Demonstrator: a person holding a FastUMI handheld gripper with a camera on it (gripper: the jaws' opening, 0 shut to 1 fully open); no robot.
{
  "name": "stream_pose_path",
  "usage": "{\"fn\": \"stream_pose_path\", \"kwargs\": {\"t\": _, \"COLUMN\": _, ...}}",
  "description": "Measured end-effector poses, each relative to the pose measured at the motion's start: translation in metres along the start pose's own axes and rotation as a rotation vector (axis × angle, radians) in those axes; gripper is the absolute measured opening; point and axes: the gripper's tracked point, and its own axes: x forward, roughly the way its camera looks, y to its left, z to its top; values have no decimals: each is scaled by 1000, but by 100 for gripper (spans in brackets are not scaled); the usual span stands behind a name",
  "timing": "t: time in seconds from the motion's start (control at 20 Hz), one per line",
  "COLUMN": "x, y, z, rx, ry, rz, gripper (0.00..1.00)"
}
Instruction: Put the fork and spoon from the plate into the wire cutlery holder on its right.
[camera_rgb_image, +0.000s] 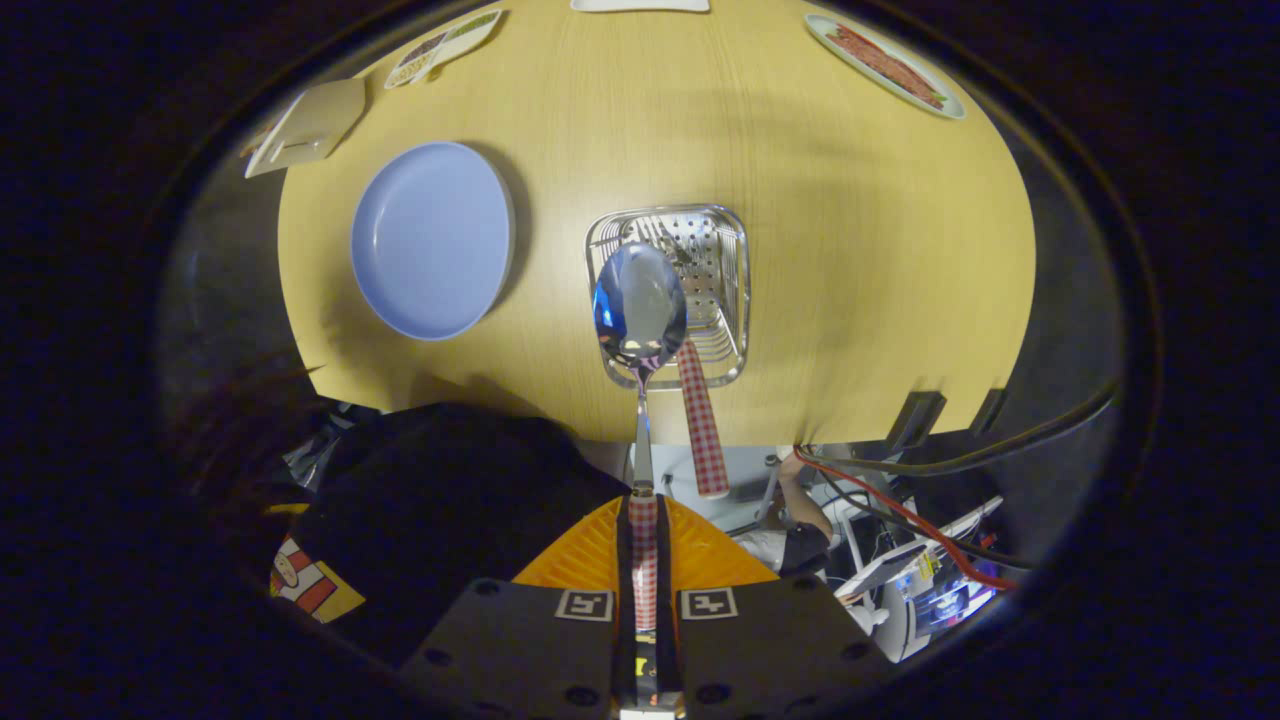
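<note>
Holding: I have the gripper (643, 560) clamped on the spoon's (640, 305) checked handle, both fingers (600, 545) pressed against it, with the gap narrow.
Spoon: it points straight ahead of the fingers, its bowl hanging over the near left part of the holder (715, 290); I cannot tell if it touches the wire.
Fork: the fork (700, 405) already stands in the holder, tines down inside, checked handle leaning out toward me.
Plate: the blue plate (432, 238) lies left of the holder, apart from it.
Table: the wooden table (850, 260) carries both.
</note>
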Motion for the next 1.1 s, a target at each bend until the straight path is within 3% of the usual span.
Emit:
{"fn": "stream_pose_path", "kwargs": {"t": 0.4, "x": 8, "y": -3, "z": 21, "rx": -39, "ry": 247, "rz": -18, "gripper": 11}}
{"fn": "stream_pose_path", "kwargs": {"t": 0.95, "x": 5, "y": -1, "z": 51, "rx": 55, "ry": 186, "rz": 73, "gripper": 92}}
{"fn": "stream_pose_path", "kwargs": {"t": 1.1, "x": -1, "y": -1, "z": 48, "rx": 78, "ry": 121, "rz": 92, "gripper": 93}}
